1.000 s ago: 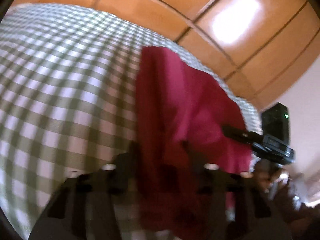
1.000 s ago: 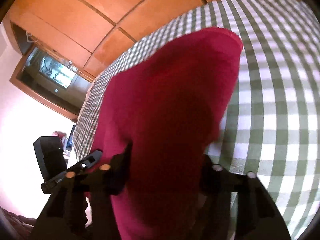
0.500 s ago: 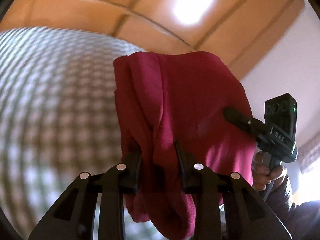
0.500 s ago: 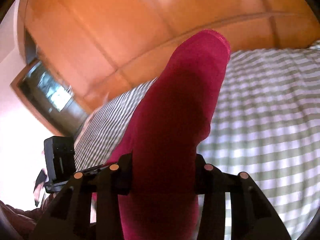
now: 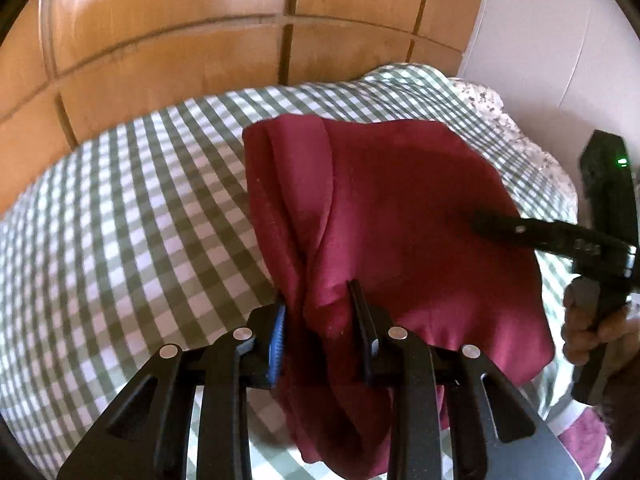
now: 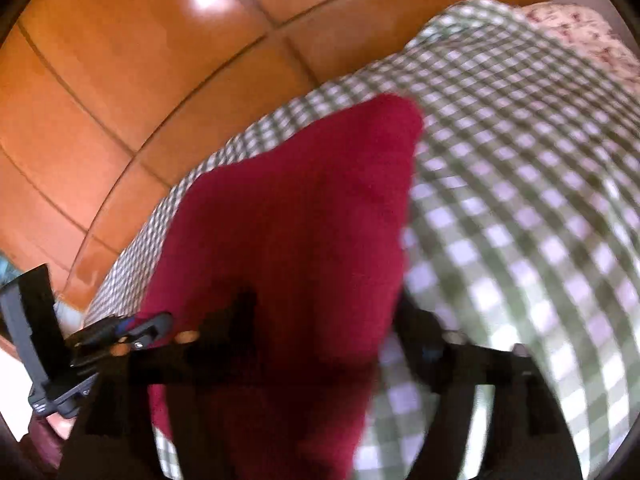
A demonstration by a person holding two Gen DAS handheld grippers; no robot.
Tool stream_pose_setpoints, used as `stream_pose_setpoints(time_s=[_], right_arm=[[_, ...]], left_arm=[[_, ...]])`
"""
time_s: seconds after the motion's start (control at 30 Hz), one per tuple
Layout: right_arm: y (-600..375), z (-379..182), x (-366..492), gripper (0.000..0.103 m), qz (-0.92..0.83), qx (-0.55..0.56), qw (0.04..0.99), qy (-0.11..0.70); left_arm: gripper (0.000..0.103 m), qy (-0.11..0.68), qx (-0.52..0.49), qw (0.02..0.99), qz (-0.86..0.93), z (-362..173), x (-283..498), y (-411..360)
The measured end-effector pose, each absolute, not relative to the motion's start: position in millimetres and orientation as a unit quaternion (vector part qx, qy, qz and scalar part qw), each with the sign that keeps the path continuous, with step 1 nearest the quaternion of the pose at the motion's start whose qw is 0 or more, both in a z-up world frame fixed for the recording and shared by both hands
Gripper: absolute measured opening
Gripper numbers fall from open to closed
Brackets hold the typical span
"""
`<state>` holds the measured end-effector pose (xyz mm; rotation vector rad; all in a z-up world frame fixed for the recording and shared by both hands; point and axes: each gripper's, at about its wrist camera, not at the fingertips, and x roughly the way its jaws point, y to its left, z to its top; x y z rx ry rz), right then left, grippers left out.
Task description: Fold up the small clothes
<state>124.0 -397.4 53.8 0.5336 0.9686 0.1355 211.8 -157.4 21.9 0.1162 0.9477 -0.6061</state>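
Crimson garment [image 5: 400,216] held above a bed with a green-and-white checked cover [image 5: 132,216], wooden panelling [image 5: 180,40] behind. Left claw [image 5: 320,312] grasps a bunched fold at the near edge, cloth pinched between its fingers. Right claw [image 6: 324,320], blurred in its own view, has cloth draped between its fingers [image 6: 416,320]; whether it grips cannot be told.

The right wrist view was smeared by motion blur, so the right gripper [image 6: 320,344] showed only as dark shapes, its fingertips buried under the red garment [image 6: 288,240]. The garment's lower hem ran off the left view's bottom edge.
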Motion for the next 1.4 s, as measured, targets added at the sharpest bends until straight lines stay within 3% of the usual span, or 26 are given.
stream_pose_setpoints(time_s=[0.23, 0.37, 0.47, 0.57, 0.73, 1.2, 1.37, 1.4], right_arm=[[-374.0, 106.0, 88.6, 0.070, 0.090, 0.204, 0.883, 0.414], [-328.7, 82.0, 80.0, 0.066, 0.089, 0.146, 0.875, 0.453], [-314.0, 54.5, 76.8, 0.066, 0.037, 0.091, 0.877, 0.470], [-312.1, 56.8, 71.7, 0.070, 0.022, 0.090, 0.878, 0.470], [-314.3, 63.6, 65.2, 0.078, 0.012, 0.099, 0.875, 0.474], [-289.5, 106.2, 32.2, 0.100, -0.093, 0.079, 0.902, 0.414], [-276.2, 111.0, 25.1, 0.101, -0.105, 0.066, 0.907, 0.403], [-273.8, 112.5, 24.4, 0.101, -0.109, 0.064, 0.907, 0.402]], left_arm=[[0.030, 0.419, 0.072, 0.870, -0.251, 28.4, 186.1, -138.8], [0.034, 0.421, 0.066, 0.875, -0.230, 13.1, 192.6, -129.9], [0.045, 0.418, 0.062, 0.878, -0.224, 11.0, 194.3, -128.1], [0.059, 0.411, 0.057, 0.886, -0.205, 20.0, 188.0, -121.9], [0.067, 0.397, 0.032, 0.899, -0.181, 37.3, 165.6, -104.3], [0.070, 0.352, -0.004, 0.928, -0.123, 77.4, 108.3, -65.3], [0.070, 0.343, -0.023, 0.933, -0.109, 85.6, 94.9, -48.5], [0.076, 0.341, -0.025, 0.934, -0.106, 87.0, 92.4, -45.5]])
